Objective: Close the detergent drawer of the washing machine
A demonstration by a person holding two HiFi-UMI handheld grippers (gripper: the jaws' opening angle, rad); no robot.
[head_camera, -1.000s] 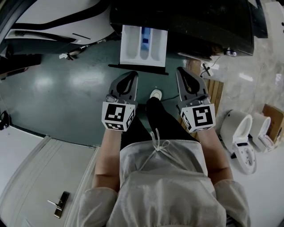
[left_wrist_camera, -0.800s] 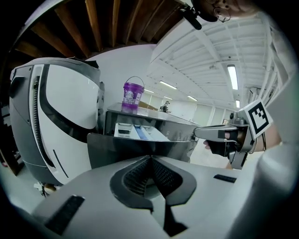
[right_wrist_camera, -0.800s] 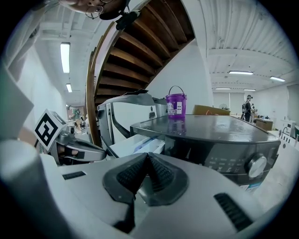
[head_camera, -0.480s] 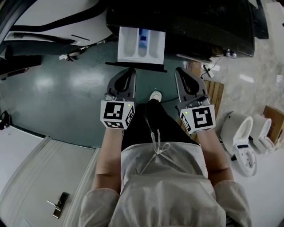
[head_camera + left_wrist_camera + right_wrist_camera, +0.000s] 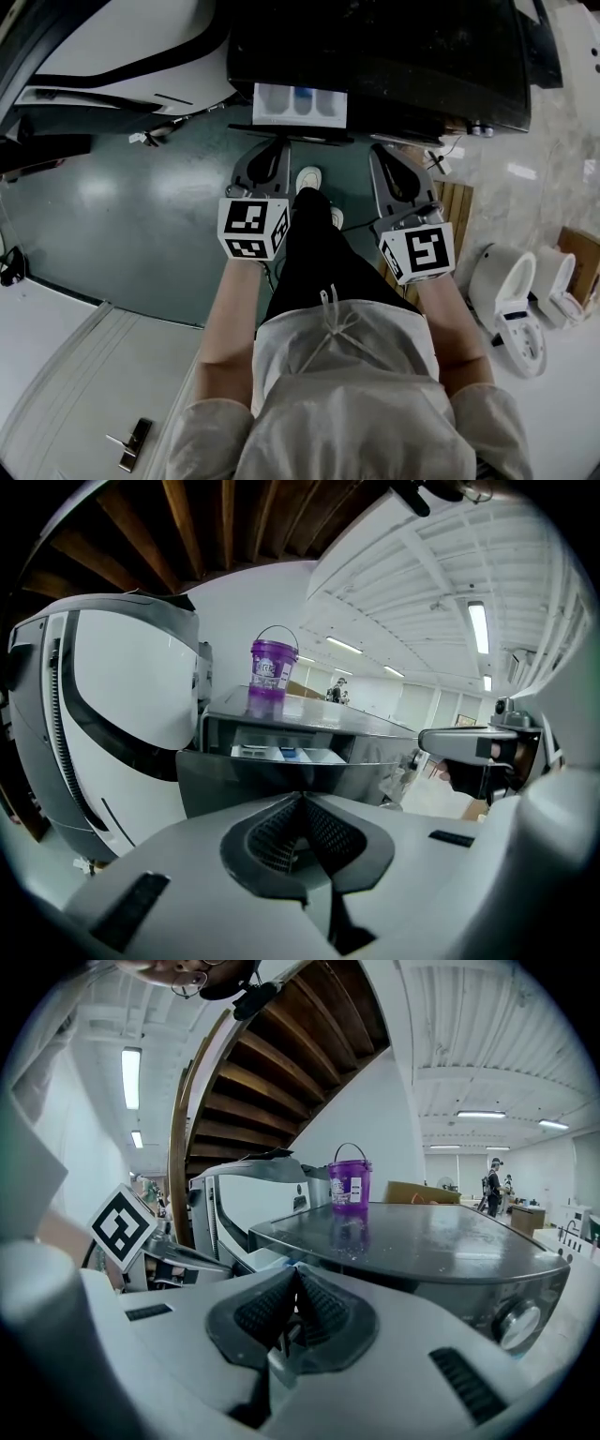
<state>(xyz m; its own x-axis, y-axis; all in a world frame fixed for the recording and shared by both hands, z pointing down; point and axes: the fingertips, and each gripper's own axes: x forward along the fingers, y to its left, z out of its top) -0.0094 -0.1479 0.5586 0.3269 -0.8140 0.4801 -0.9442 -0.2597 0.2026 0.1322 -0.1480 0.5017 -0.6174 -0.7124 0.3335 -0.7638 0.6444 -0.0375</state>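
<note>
One short strip of the detergent drawer (image 5: 300,103) sticks out of the dark washing machine (image 5: 394,47) near its front left corner, and the rest of it is hidden inside the housing. From above it shows white compartments with a blue patch in the middle. The machine's far side is cut off by the top edge of the head view, and its front face lies out of sight beneath the top.

In the left gripper view the drawer's grey front panel (image 5: 244,778) stands just beyond the jaws, with the compartments peeping over it. The left gripper (image 5: 280,146) has its jaws pressed together with nothing between them. Its tip lies right at the panel's dark edge, though actual contact is hard to make out.

The right gripper (image 5: 383,150) is also closed and empty, its ribbed pads meeting in its own view. It points at the machine's front to the right of the drawer, clear of it.

A purple bucket (image 5: 349,1180) with a wire handle stands on the machine's glossy top surface. A large white appliance (image 5: 122,37) sits to the left, cut off by the frame. Between the grippers, the person's dark trouser leg ends in a white shoe (image 5: 307,178) on the green floor (image 5: 141,187).
</note>
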